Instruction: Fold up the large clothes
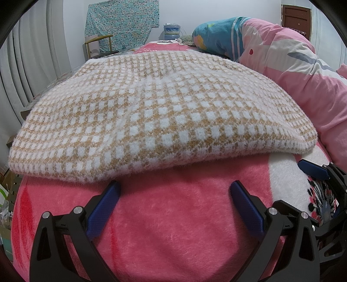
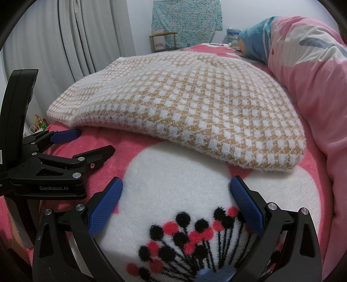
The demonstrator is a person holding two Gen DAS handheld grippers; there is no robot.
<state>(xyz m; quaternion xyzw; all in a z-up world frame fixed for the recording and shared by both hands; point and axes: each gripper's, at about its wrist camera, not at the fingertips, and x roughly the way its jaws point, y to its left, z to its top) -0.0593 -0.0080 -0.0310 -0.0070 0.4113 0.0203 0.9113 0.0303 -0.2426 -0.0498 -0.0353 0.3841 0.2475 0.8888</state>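
One folded checked sweater on a bed, two grippers before it.

The pink fleece blanket carries the tan-and-white sweater; a rolled pink quilt borders its right. Left gripper and right gripper both spread, holding nothing.

White walls, grey curtains left, a wooden chair (floral cloth hanging behind).

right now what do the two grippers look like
Both match: the left gripper and the right gripper have black angular linkage frames with silver pivot bolts and textured blue pads on the fingers. The left one's base reads GenRobot.AI in the right wrist view.
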